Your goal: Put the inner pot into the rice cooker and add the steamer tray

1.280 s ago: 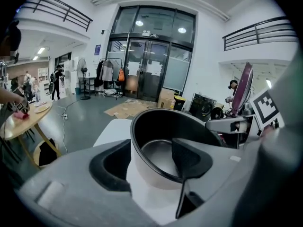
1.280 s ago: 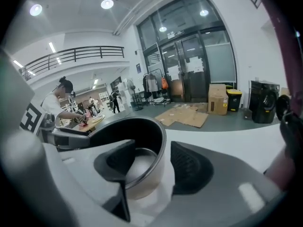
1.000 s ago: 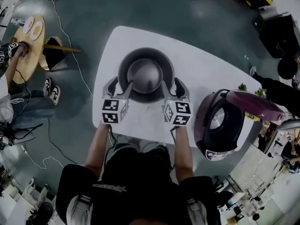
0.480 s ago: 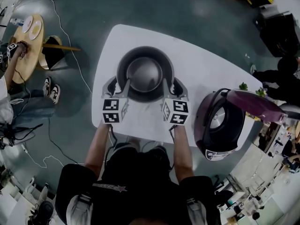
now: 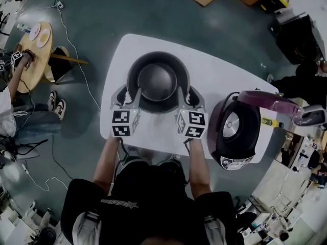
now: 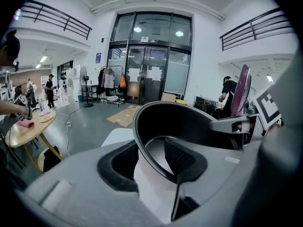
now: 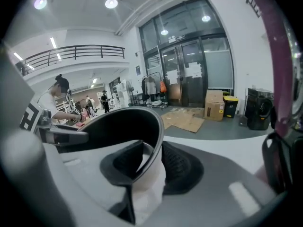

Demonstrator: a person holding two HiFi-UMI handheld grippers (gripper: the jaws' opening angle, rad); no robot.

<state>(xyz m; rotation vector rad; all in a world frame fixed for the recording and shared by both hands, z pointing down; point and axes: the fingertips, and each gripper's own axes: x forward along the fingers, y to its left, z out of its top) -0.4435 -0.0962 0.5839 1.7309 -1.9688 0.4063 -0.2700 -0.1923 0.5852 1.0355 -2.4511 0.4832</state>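
White table (image 5: 214, 70) below us: our left gripper (image 5: 129, 95) and right gripper (image 5: 188, 96) have just clamped onto opposite sides of the inner pot (image 5: 158, 80) at its centre, so we judge it ready to carry to the open rice cooker (image 5: 236, 131) at right.

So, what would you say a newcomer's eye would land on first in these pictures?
Probably the dark pot in the middle of the white table, its rim pinched on either side by the left gripper and the right gripper, whose jaws have just been closing onto it. Next comes the rice cooker at the table's right end in the head view, its purple lid standing open.
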